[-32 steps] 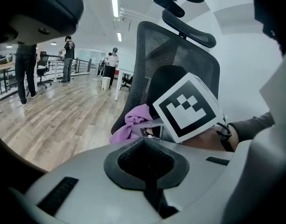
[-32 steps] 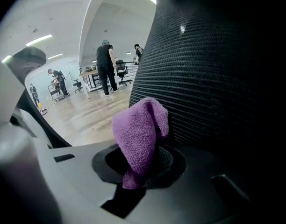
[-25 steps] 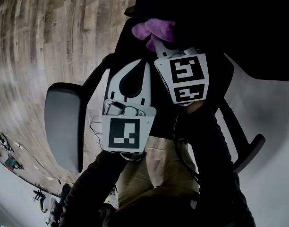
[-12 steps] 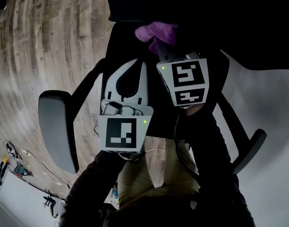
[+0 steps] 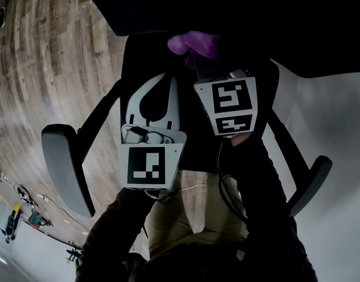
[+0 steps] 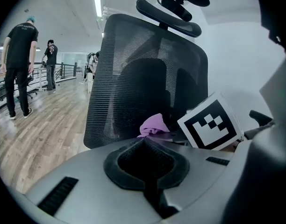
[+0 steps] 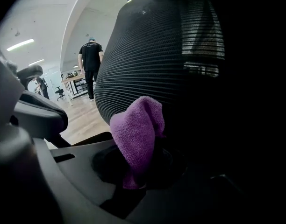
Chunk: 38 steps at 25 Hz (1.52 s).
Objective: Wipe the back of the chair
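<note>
While the grey left armrest (image 5: 62, 169) has slid left and down in the head view over the last second, both grippers have barely moved in frame. So either the office chair is swivelling or the head is shifting. I judge this is not a real wipe stroke yet.

- Nearest: the armrests flank the person's legs, with the right armrest (image 5: 312, 181) low on the right.
- Left gripper (image 5: 166, 84): jaws together with nothing between them. It sits just left of the right gripper and is doing no work.
- Right gripper (image 7: 136, 174): clamped on the purple microfibre cloth (image 7: 136, 129), which stands up out of the jaws.
- The cloth is at the lower part of the black mesh chair back (image 6: 133, 78). It is touching or just off the mesh; I can't confirm contact.
- The back now fills more of the top of the head view than it did a second ago, so the work surface is closer and squarer to the cloth.
- Farther: the headrest (image 6: 168, 15) is above, nowhere near the cloth.
- Behind: wood floor (image 5: 50, 69) and people standing (image 6: 19, 64) well beyond the chair.

In my judgement the wipe is at an early stage. Most of the mesh above the cloth has yet to be covered.
</note>
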{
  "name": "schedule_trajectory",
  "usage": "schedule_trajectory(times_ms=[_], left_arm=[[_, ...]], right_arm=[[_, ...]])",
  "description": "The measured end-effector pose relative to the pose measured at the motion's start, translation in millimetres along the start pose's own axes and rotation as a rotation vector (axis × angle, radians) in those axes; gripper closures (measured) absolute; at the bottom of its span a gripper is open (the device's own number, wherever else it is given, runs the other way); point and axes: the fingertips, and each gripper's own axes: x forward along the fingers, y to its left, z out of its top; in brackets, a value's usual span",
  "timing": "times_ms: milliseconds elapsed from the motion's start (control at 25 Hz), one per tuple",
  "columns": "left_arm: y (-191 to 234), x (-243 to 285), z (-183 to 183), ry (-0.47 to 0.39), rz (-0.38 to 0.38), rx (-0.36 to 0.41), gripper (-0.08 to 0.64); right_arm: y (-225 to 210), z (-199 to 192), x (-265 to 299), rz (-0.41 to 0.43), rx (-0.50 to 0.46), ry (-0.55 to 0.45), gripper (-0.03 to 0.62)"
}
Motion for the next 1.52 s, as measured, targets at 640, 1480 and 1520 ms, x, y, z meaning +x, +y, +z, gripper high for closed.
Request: schedule_trajectory(times_ms=[640,1480,1520], left_arm=[[-40.4,31.4,12.9,0.021,-0.057,0.070,0.552],[-123.6,53.9,18.4,0.044,-0.151,0.195,0.552],[-124.4,53.9,18.8,0.043,-0.153,0.189,0.552]], right_arm=[[-49.0,-22.4,-26.8,-0.064,0.060,0.014,0.525],[-129.3,-69.7,-83.3,-0.215,0.200,0.007,0.525],[-129.9,-72.2,-83.9,-0.223,0.206,0.007,0.525]])
